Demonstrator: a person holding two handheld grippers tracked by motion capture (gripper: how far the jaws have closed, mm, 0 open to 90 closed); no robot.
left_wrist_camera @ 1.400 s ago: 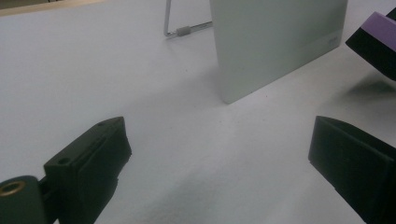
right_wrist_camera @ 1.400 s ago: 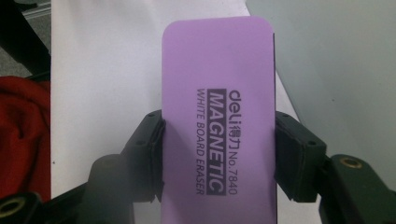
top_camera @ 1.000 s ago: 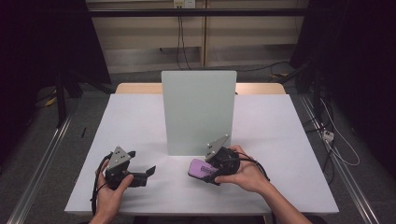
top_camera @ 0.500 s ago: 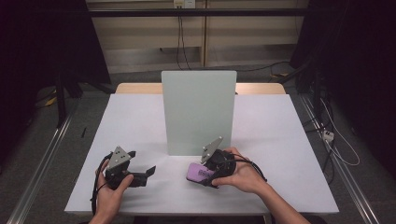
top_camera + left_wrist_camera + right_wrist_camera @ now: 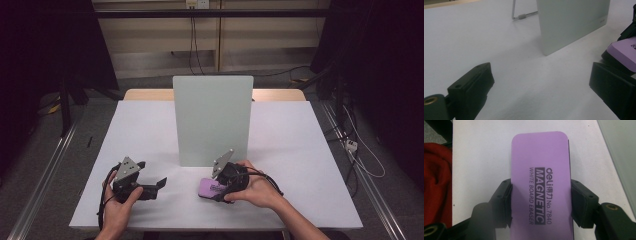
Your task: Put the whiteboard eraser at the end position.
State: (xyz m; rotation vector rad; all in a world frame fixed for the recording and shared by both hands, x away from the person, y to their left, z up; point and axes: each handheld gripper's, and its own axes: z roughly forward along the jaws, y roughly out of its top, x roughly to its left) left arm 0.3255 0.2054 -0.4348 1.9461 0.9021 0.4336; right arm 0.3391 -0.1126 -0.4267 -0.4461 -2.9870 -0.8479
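Note:
A purple whiteboard eraser (image 5: 540,170) printed "MAGNETIC WHITE BOARD ERASER" sits between the pads of my right gripper (image 5: 541,200), which is shut on its two long sides. In the high view the eraser (image 5: 210,188) is low over the white table (image 5: 300,140), just in front of an upright pale whiteboard (image 5: 212,120), with the right gripper (image 5: 214,192) in the person's right hand. My left gripper (image 5: 157,186) rests at the front left, pointing right. Its jaws (image 5: 541,75) stand wide open with bare table between them, and the eraser (image 5: 624,50) lies beyond its right jaw.
The whiteboard (image 5: 571,22) leans on a wire stand (image 5: 520,17) behind it. Red cloth (image 5: 436,182) shows past the table's edge in the right gripper view. Dark floor, rails and cables surround the table.
The right gripper with the eraser has shifted slightly toward the table's front edge and tilted a little. The left gripper has stayed put.

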